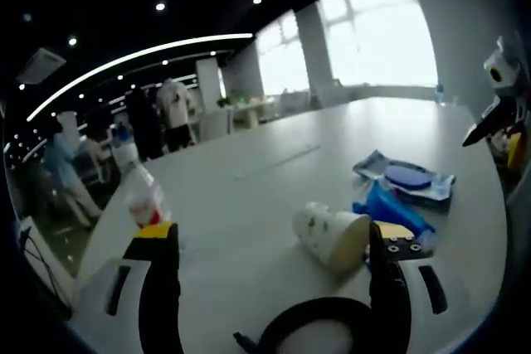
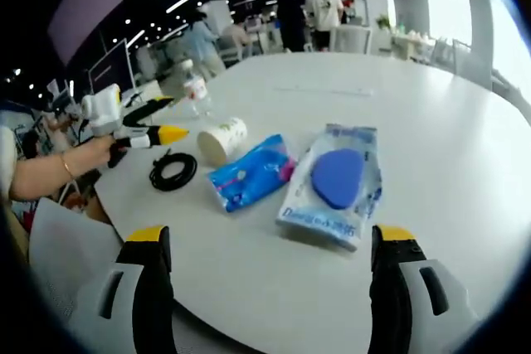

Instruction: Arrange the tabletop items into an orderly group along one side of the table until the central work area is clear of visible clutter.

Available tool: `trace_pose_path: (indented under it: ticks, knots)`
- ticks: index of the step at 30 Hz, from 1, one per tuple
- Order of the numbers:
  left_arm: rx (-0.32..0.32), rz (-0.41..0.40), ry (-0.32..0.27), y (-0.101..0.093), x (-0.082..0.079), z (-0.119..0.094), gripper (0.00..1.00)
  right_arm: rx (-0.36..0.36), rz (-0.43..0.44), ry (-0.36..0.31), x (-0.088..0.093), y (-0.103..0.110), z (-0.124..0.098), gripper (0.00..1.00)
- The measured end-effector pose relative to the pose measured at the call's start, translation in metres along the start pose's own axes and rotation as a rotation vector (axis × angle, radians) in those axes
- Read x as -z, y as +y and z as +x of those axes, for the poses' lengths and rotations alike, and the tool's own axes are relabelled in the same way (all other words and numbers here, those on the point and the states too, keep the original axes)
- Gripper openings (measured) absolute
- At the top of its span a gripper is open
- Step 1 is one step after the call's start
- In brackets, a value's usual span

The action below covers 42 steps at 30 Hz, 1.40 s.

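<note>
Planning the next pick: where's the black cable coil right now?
In the right gripper view, the black cable coil lies on the white table at the left, just in front of the tipped paper cup and under the left tool.

Left gripper view low, near paper cup [image 1: 330, 236]; right gripper view higher, farther

Windows [image 1: 365, 26] blew out white; ceiling light strips [image 1: 133, 60] glared; dark ceiling; fisheye bent the edges; left gripper view was soft, slightly blurred
</note>
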<state>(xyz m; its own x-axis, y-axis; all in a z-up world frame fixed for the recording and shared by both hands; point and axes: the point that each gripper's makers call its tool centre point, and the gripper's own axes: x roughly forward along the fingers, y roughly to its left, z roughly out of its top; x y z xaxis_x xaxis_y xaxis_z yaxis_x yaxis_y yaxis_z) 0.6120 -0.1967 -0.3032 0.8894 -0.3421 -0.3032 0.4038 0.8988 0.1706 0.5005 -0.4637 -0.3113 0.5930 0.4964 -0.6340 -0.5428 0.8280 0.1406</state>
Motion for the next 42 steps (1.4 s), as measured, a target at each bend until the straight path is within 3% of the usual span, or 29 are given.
trace_pose_path:
  ticks: [6, 10, 18, 26, 31, 35, 40, 42]
  knots:
    - [0.01, 0.013, 0.035, -0.007, 0.011, 0.007, 0.82, -0.003, -0.026, -0.048, -0.01, 0.002, -0.001, 1.0]
    - [0.016, -0.006, 0.067, -0.011, 0.019, 0.012, 0.71, -0.003, -0.028, -0.081, -0.017, 0.003, -0.002, 1.0]
    - [0.047, -0.026, 0.137, -0.024, 0.037, 0.021, 0.62, 0.004, -0.047, -0.054, -0.013, 0.002, 0.0, 1.0]
    - [0.059, -0.049, 0.156, -0.031, 0.043, 0.028, 0.52, 0.005, -0.064, -0.061, -0.014, 0.003, 0.0, 1.0]
    - [0.055, -0.094, 0.174, -0.033, 0.049, 0.031, 0.41, 0.014, -0.095, -0.056, -0.014, 0.003, 0.001, 1.0]
    - [0.056, -0.11, 0.186, -0.035, 0.051, 0.031, 0.34, -0.015, -0.07, -0.085, -0.02, 0.008, 0.0, 1.0]
    - [0.048, -0.059, 0.2, -0.033, 0.056, 0.033, 0.21, -0.03, -0.045, -0.104, -0.022, 0.01, 0.0, 1.0]
    - [0.053, -0.072, 0.211, -0.033, 0.058, 0.033, 0.16, -0.032, -0.042, -0.105, -0.023, 0.011, 0.0, 1.0]
